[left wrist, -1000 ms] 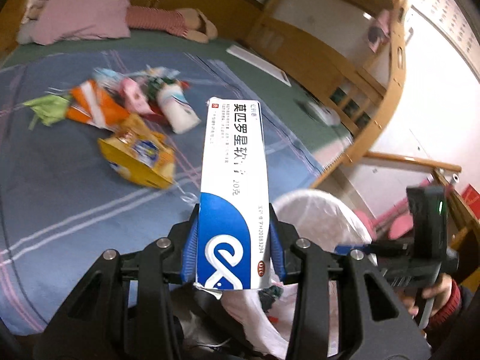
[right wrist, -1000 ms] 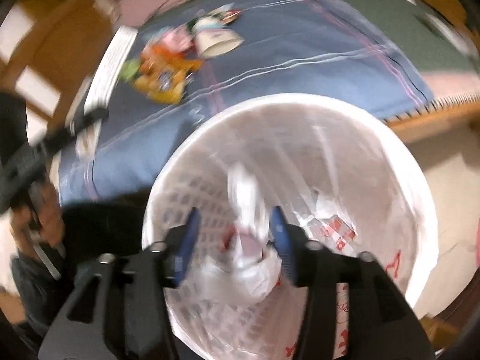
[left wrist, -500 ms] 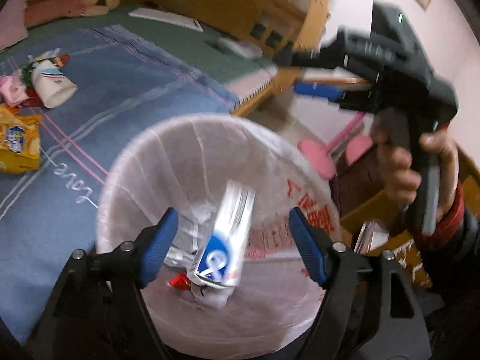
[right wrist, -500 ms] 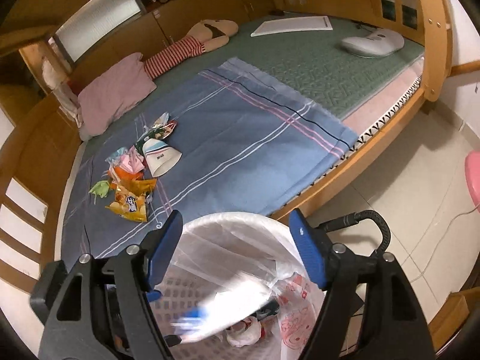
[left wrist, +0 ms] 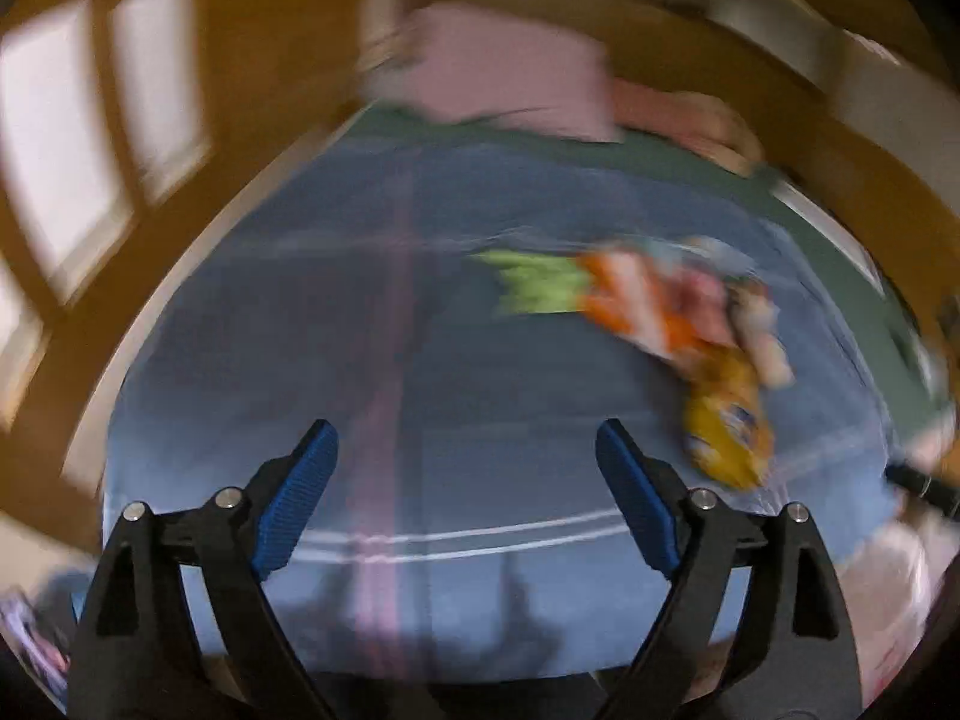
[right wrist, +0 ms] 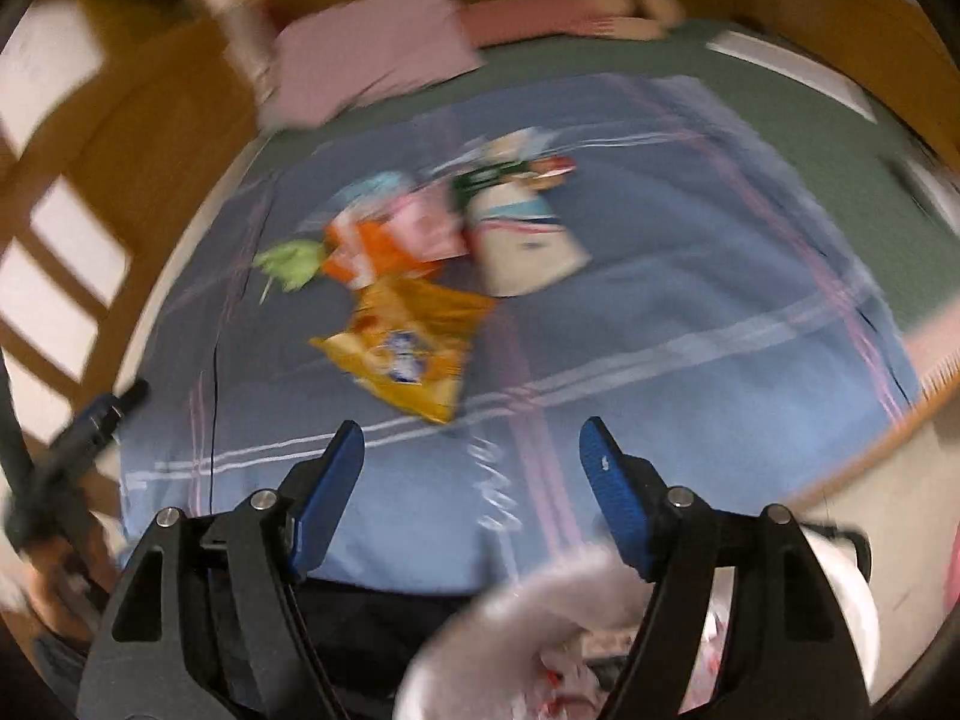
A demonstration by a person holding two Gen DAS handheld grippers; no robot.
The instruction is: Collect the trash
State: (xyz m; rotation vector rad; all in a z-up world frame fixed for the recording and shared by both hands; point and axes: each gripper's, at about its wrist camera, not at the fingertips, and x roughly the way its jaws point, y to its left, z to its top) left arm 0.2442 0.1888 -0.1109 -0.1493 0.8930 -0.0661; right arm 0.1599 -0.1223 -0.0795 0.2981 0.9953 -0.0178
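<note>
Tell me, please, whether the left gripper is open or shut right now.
Open. The left gripper has its blue fingers spread wide apart, with only the blue blanket visible between them and nothing gripped.

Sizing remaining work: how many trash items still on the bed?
About 6, clustered on the blanket: yellow bag nearest, orange wrapper, green scrap at left, pink wrapper, white cup, red-green wrapper behind. Blur may hide more.

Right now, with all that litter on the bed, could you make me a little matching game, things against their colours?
Things:
1. snack bag
2. crumpled wrapper
3. pillow
4. blanket

Colours:
A. pink
B. blue
C. yellow
D. green

Pairs: 1-C, 2-D, 3-A, 4-B
</note>
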